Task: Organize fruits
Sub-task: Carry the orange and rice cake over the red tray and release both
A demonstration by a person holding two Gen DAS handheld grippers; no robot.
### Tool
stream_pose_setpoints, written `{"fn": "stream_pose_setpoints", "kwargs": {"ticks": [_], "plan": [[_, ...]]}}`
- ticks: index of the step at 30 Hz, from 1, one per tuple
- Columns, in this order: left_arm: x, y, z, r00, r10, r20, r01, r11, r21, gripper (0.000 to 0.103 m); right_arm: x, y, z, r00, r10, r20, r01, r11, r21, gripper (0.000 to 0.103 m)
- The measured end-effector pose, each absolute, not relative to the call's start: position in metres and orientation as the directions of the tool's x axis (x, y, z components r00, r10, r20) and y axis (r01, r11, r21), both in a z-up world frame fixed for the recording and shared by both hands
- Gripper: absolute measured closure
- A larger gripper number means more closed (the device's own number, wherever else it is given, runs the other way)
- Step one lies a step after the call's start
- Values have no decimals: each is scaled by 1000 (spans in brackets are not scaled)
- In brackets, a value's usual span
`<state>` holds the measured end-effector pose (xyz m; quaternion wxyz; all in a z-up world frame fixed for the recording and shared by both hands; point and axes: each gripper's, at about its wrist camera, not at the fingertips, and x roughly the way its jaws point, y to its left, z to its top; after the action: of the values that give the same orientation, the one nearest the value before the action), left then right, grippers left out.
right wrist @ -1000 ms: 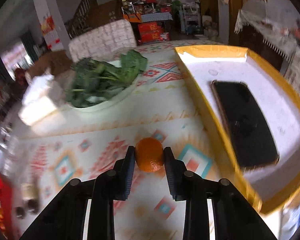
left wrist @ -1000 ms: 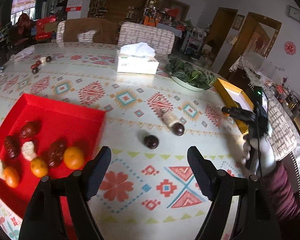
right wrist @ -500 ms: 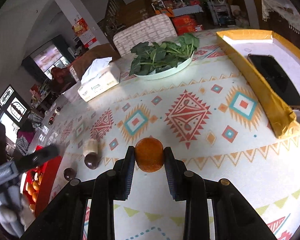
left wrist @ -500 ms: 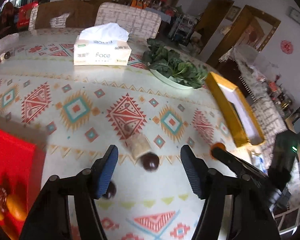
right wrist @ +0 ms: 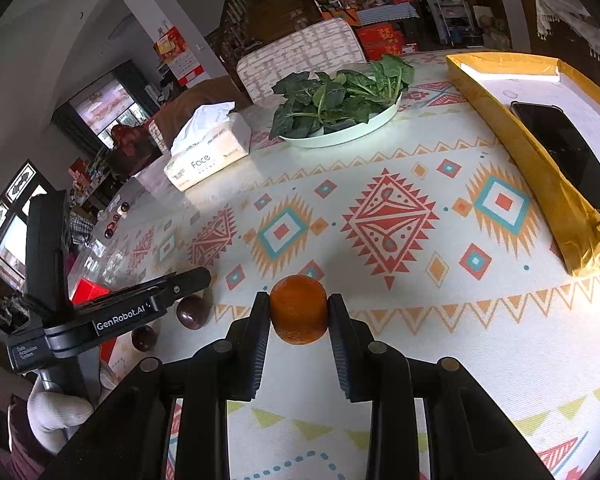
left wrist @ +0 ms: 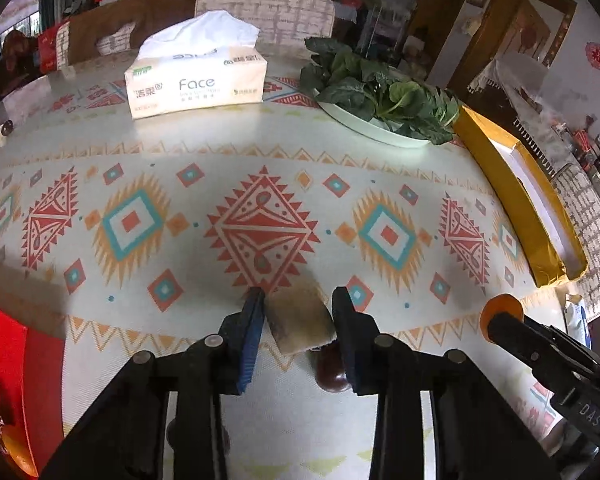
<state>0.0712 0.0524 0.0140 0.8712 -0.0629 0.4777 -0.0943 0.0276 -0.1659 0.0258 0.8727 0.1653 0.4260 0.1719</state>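
My left gripper (left wrist: 298, 304) points down at the patterned tablecloth, and its jaws are closing on a pale tan chunk of fruit (left wrist: 300, 320); both pads touch its sides. A dark round fruit (left wrist: 330, 368) lies just behind the right finger. A second dark fruit (right wrist: 144, 338) lies near the red tray (left wrist: 4, 360), whose corner shows at the left with fruit in it. My right gripper (right wrist: 298, 300) is shut on a mandarin (right wrist: 298, 314), held above the cloth. In the left wrist view it shows as the right gripper (left wrist: 500, 312).
A tissue box (left wrist: 196, 80) and a plate of leafy greens (left wrist: 380, 96) stand at the back of the table. A yellow-rimmed box (right wrist: 540, 160) with a phone (right wrist: 568, 152) lies along the right edge. Chairs stand behind the table. A gloved hand (right wrist: 56, 412) holds the left gripper.
My left gripper moved right from the red tray, came down over the tan chunk and narrowed its jaws onto it. The right gripper swung left with the mandarin, then held still.
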Motion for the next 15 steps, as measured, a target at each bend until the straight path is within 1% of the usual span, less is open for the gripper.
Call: {"fn": "stream_pose_setpoints", "kwargs": {"ticks": [5, 10, 15], "plan": [[55, 65, 34, 562, -258, -786, 104, 965, -242, 74, 27, -163, 25, 589, 417, -692, -162, 900, 404, 71], [19, 93, 66, 631, -289, -720, 107, 952, -287, 74, 27, -159, 22, 588, 410, -697, -167, 905, 391, 71], [-5, 118, 79, 661, -304, -686, 85, 939, -335, 74, 26, -153, 16, 579, 402, -709, -165, 910, 380, 71]]}}
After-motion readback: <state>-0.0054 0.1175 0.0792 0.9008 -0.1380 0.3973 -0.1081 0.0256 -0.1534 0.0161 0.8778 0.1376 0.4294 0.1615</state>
